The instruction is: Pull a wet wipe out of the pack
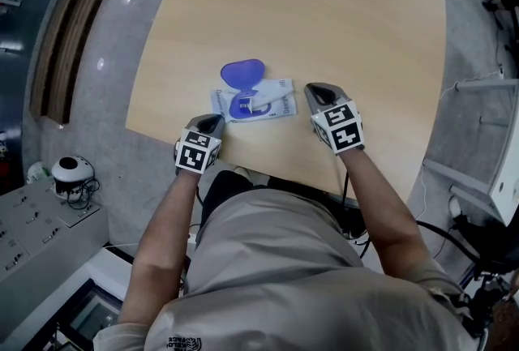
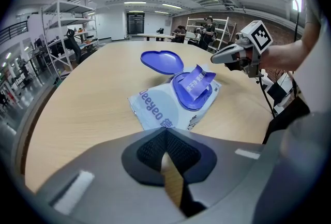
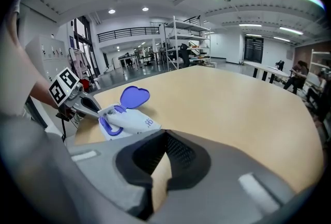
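Observation:
A white and blue wet wipe pack [image 1: 258,103] lies flat near the front edge of the wooden table [image 1: 324,9]. Its purple lid [image 1: 242,73] is flipped open, away from me. A purple printed flap [image 2: 198,81] stands up from the pack's opening [image 2: 192,94]. My left gripper [image 1: 216,123] is shut and holds nothing, just short of the pack's [image 2: 160,109] front left corner. My right gripper [image 1: 312,90] is shut too, a little to the right of the pack [image 3: 129,120], touching nothing. In each gripper view the pads [image 2: 165,135] [image 3: 164,137] meet at the tip.
The table's front edge [image 1: 268,167] runs just behind both grippers, with my torso below it. White shelving [image 1: 495,171] stands on the right, and a grey bench with a white round device [image 1: 73,169] on the left.

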